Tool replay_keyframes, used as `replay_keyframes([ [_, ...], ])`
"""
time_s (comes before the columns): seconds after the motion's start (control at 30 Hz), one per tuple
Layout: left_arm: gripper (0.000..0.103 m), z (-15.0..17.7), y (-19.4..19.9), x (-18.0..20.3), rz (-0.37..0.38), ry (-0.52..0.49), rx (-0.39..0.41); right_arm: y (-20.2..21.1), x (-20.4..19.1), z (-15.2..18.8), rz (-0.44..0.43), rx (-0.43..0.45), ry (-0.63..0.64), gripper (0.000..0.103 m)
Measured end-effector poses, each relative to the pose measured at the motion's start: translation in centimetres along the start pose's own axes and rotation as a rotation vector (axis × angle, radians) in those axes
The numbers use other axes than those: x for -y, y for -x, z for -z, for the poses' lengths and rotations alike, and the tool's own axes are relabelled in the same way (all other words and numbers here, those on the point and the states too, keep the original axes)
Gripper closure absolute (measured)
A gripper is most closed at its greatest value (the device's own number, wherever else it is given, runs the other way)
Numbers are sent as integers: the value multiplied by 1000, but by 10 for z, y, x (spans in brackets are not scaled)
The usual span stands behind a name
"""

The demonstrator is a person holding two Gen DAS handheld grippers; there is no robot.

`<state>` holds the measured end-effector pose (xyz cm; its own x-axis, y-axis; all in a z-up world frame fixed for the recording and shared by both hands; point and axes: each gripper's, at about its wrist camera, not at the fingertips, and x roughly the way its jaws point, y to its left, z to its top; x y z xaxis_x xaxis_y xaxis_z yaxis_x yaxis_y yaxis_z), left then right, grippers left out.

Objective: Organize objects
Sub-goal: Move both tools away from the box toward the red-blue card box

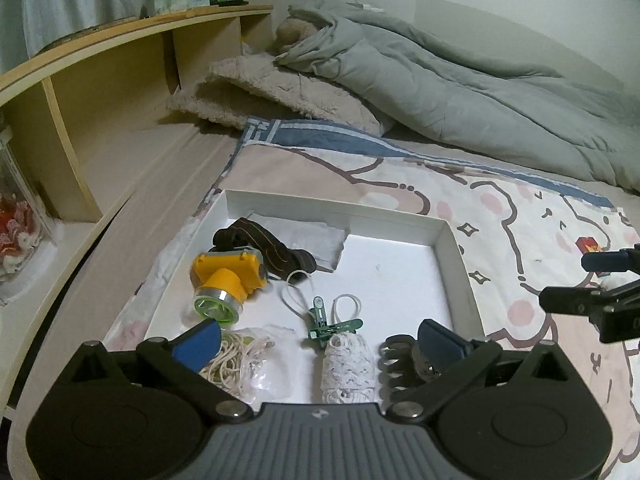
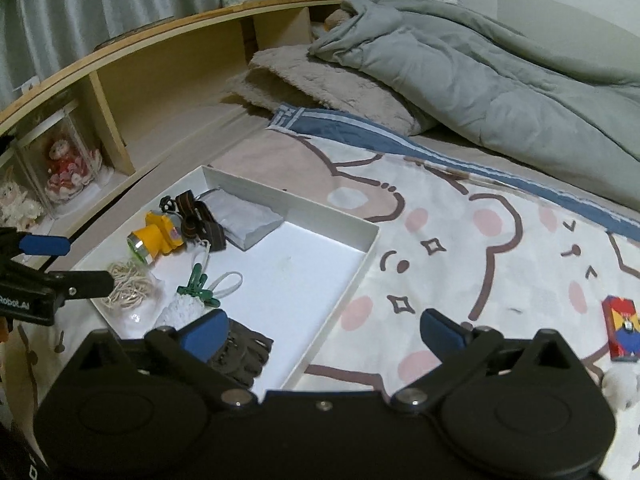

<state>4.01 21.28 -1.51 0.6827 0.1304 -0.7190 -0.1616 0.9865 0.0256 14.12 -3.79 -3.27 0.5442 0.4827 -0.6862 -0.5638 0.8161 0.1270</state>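
Claw clip [image 1: 404,360] beneath left hand-held gripper [image 1: 320,338] (jaws wide)

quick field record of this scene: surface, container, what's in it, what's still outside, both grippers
surface: cartoon bear blanket on a bed
container: shallow white box
in box: yellow headlamp, green clothespin, white lace roll, bag of rubber bands, brown hair claw, grey folded cloth
outside box: red and blue small box
left gripper: open, holds nothing
right gripper: open, holds nothing
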Motion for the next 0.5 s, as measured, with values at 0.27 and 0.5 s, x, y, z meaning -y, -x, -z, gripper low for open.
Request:
replay_keyframes([
  [0.27, 0, 3, 0, 6, 3, -25, 0, 4, 15, 6, 33, 24, -15, 0],
  [0.5, 0, 1, -3, 13, -3, -40, -2, 10, 14, 7, 19, 36, -2, 0],
])
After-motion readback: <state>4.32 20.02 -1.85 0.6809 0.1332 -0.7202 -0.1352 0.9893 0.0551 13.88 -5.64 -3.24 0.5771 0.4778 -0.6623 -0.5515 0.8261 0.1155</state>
